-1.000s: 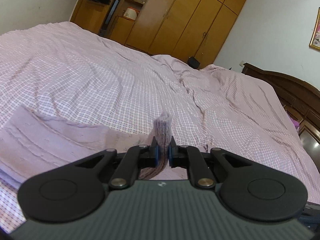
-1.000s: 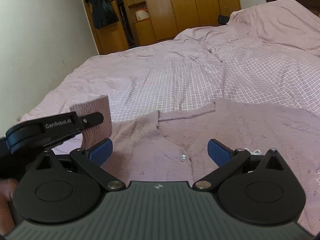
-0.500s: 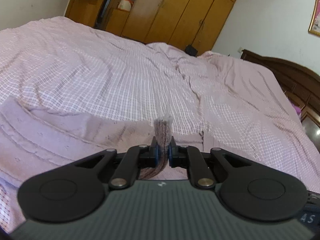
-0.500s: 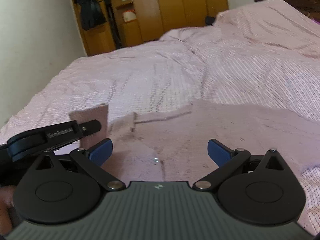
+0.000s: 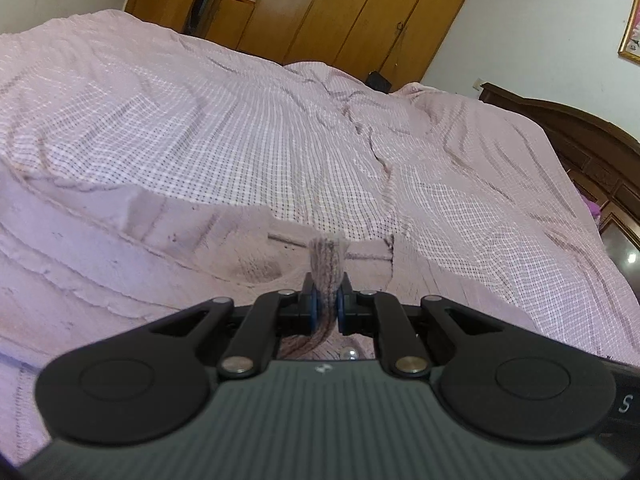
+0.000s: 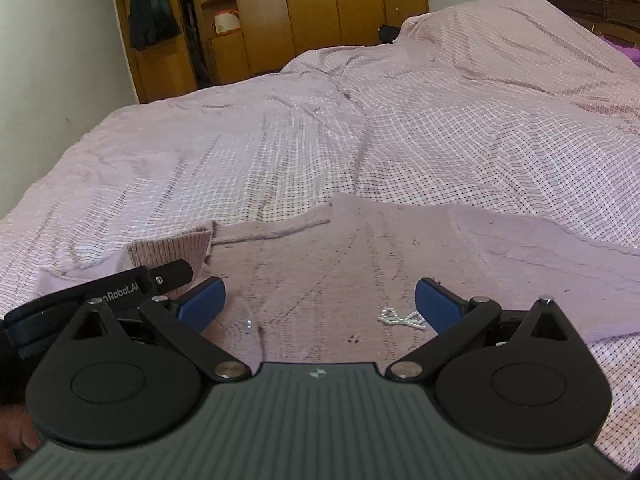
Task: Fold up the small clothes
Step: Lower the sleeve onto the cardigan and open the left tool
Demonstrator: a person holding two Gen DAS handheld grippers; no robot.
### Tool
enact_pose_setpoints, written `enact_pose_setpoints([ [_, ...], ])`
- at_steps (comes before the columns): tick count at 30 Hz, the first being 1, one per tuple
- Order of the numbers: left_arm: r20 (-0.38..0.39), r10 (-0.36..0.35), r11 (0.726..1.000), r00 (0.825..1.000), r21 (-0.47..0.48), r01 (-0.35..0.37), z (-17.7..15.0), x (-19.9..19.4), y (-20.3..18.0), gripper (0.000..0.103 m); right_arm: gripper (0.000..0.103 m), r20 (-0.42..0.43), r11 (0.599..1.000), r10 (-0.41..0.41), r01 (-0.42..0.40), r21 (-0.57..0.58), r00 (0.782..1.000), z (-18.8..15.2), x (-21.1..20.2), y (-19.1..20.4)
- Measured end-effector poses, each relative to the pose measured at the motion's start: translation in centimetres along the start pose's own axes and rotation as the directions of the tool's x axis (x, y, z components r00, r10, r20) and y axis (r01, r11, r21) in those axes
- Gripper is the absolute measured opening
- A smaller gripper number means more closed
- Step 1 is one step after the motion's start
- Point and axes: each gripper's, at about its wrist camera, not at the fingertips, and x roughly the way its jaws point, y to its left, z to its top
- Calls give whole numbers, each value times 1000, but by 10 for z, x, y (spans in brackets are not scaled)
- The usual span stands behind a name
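The left gripper (image 5: 326, 305) is clenched on the ribbed cuff (image 5: 326, 255) of a pale mauve knitted cardigan (image 5: 100, 264), and over the last second it has carried that cuff in over the garment's body. In the left wrist view a second ago only bedsheet lay beyond the pinched cuff; now the cardigan's front and a straight hem edge fill the centre of the frame beneath it. The right wrist view agrees: the cuff, at the left of that frame, sits closer to the garment's upper edge than before. The sleeve fold looks to be in hand and nearly ready to be laid down, though the cuff is not yet released.

The right gripper (image 6: 318, 304) hangs over the cardigan with its blue-padded jaws spread wide and nothing between them.

The cardigan lies flat on the near part of a pink-and-white checked bedsheet (image 5: 280, 120), in the lower half of both views. Its knit is soft and thick, with raised cable ridges running along the body and a tighter, darker rib at the cuff. A small beaded bow (image 6: 402, 317) and a clear round button (image 6: 248, 324) sit on its front. The sheet is thin woven cotton, creased into long shallow wrinkles.
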Motion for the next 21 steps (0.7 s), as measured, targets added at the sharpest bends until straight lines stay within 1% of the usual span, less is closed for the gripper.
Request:
enact_pose_setpoints([
  [10, -34, -23, 1000, 999, 11, 23, -6, 19, -14, 11, 103, -32, 999, -51, 50, -15, 998, 1, 10, -16],
  [16, -46, -31, 999, 998, 21, 32, -10, 29, -31, 11, 103, -57, 995, -104, 104, 2, 993, 1, 15, -39],
  [21, -53, -35, 999, 998, 31, 37, -14, 34, -47, 11, 103, -75, 992, -119, 122, 33, 990, 0, 18, -57],
])
